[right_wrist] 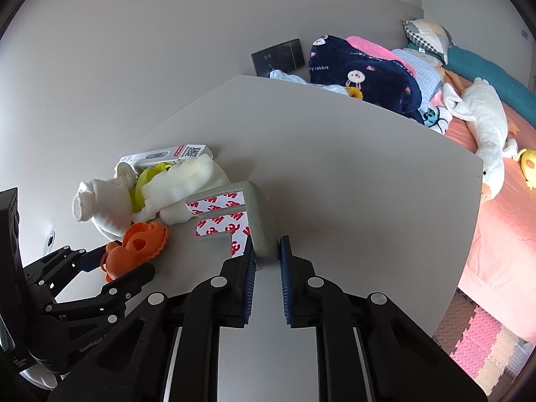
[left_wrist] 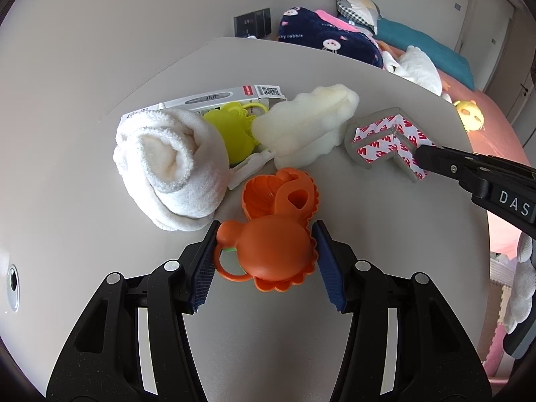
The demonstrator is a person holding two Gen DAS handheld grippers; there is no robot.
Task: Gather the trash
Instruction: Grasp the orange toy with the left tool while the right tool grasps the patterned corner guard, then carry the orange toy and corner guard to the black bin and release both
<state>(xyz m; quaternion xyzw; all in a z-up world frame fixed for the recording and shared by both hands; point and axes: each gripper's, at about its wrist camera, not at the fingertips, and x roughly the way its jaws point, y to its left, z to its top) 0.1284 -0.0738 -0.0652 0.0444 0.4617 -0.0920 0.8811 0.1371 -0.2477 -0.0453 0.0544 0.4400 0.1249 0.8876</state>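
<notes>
The left gripper (left_wrist: 264, 261) has its blue pads pressed on either side of the orange toy (left_wrist: 268, 251), which sits on the grey table (left_wrist: 368, 268) close to the near edge. The right gripper (right_wrist: 268, 261) is closed on one leg of the corner guard (right_wrist: 248, 214) — a grey foam piece with red-and-white backing tape, its other leg lying flat towards the pile.

The toy is rounded and smooth, and the pads hold it near its widest part, so it may squirt forward out of the grip when lifted. Its ring and frilled edge could also snag the second orange piece just behind it and drag that along.

The guard is soft foam held only at its tip — it may bend or twist loose. Its far leg touches the pale foam lump (right_wrist: 181, 184), so pulling up could tug that lump, and the rolled white towel (left_wrist: 167, 164) beside it, across the table
</notes>
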